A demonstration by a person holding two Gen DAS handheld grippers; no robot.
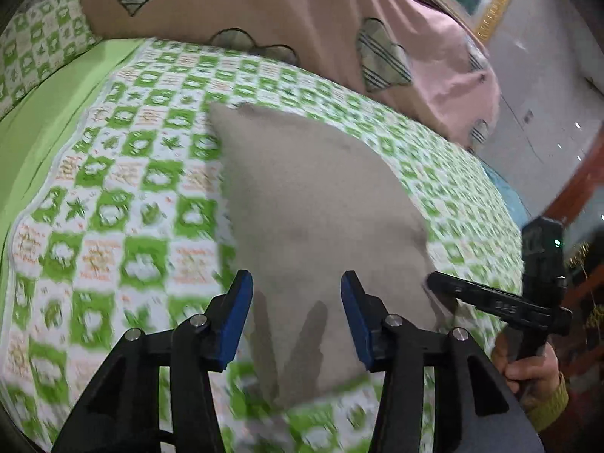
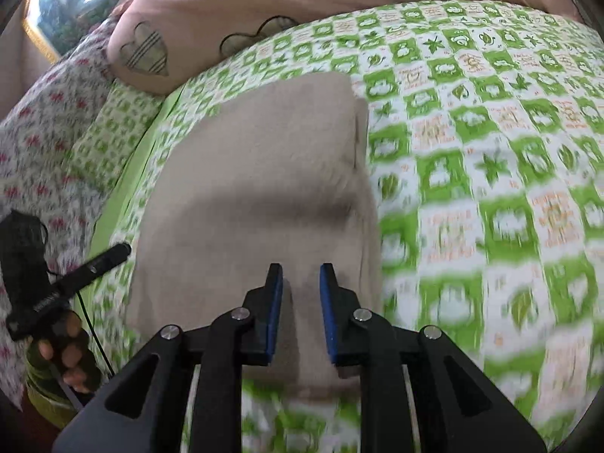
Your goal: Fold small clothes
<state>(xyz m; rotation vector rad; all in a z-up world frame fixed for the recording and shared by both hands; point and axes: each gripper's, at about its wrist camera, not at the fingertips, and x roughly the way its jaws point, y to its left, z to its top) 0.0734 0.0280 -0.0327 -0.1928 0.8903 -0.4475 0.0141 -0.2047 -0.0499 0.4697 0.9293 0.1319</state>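
A small beige garment [image 1: 309, 188] lies flat on the green checked bedspread [image 1: 132, 188], with a layered folded edge along its right side in the right wrist view [image 2: 358, 132]. My left gripper [image 1: 296, 277] hovers over the garment's near part, open, with nothing between its blue pads. My right gripper [image 2: 301, 268] is above the near edge of the garment [image 2: 256, 158]; its pads stand a narrow gap apart and nothing is between them. Each gripper also shows from the side in the other view, held by a hand: the right gripper [image 1: 439, 281] and the left gripper [image 2: 120, 252].
A pink quilt with plaid heart patches [image 1: 302, 19] [image 2: 207, 19] is heaped at the far side of the bed. Floral fabric [image 2: 37, 132] lies at the left. The bed's edge drops to a pale floor [image 1: 547, 94] on the right, by a gold-framed picture [image 1: 494, 0].
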